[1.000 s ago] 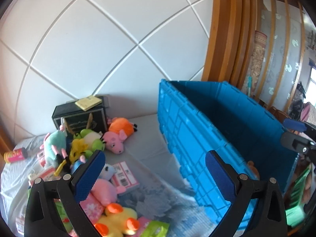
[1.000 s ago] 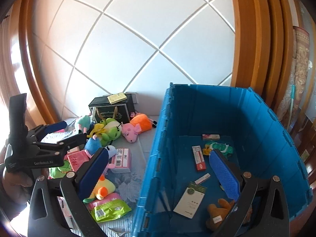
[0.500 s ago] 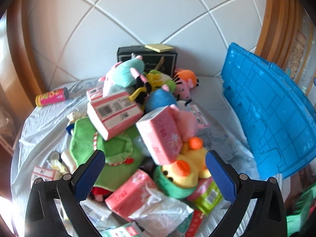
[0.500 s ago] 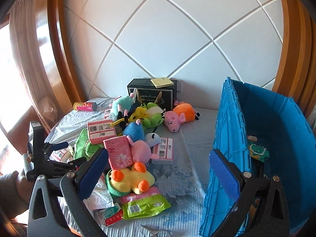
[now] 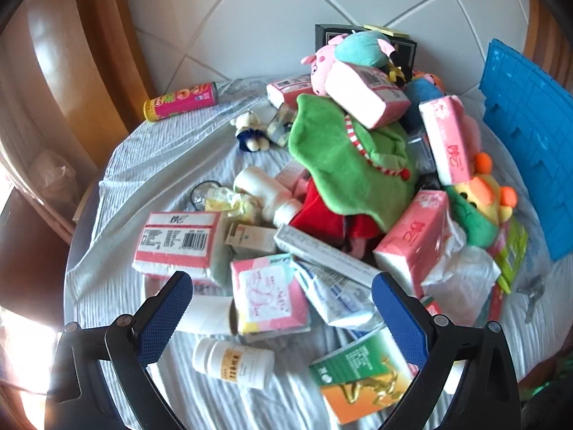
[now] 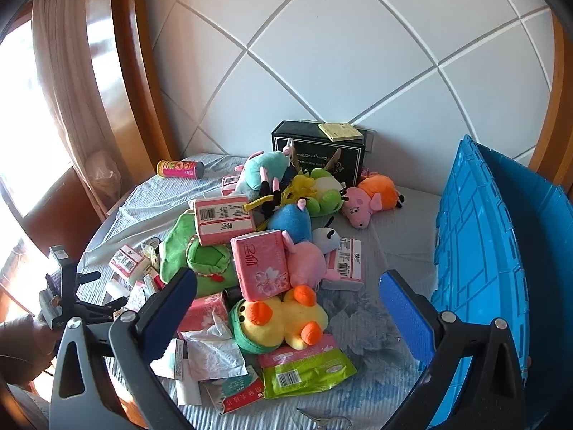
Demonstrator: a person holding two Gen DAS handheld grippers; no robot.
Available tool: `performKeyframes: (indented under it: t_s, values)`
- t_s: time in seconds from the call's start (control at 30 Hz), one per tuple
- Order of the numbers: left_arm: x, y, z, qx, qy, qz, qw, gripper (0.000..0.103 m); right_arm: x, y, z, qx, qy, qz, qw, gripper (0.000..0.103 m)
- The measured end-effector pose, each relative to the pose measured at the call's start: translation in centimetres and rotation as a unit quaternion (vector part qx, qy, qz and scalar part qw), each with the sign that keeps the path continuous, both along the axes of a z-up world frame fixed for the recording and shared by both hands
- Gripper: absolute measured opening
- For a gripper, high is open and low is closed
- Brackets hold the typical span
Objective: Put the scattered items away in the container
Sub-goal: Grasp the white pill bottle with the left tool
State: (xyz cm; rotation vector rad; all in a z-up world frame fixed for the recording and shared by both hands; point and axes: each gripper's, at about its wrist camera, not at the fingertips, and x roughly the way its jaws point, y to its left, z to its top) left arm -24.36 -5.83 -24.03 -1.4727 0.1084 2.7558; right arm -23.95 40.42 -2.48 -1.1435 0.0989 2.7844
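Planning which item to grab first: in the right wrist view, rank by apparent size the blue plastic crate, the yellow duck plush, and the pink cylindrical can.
1. Blue plastic crate
2. Yellow duck plush, though it lies nearer the camera
3. Pink cylindrical can, farthest away

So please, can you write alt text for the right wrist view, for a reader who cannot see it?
An open two-finger gripper with blue padded fingers hangs empty above a heap of plush toys, pink tissue packs and packets on a pale blue ribbed cloth. A yellow duck plush lies nearest, a blue plastic crate stands at right, and the other gripper shows at far left.
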Motion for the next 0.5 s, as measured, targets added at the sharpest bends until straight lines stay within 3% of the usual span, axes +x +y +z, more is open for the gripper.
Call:
performKeyframes:
  t_s: [0.27,0.5]
  values:
    - [2.0,-4.1,-5.7,0.033,-0.047,-0.007,0.9983,0.102,-1.3,-3.1,-1.1,0.001,-0.016,0.002,1.000,0.103]
    - [2.1,-5.4,-10.7,0.011,-0.105,-0.040,0.9936,0.102,-1.2,-5.1,-2.2,0.003,-0.038,-0.009,0.999,0.103]
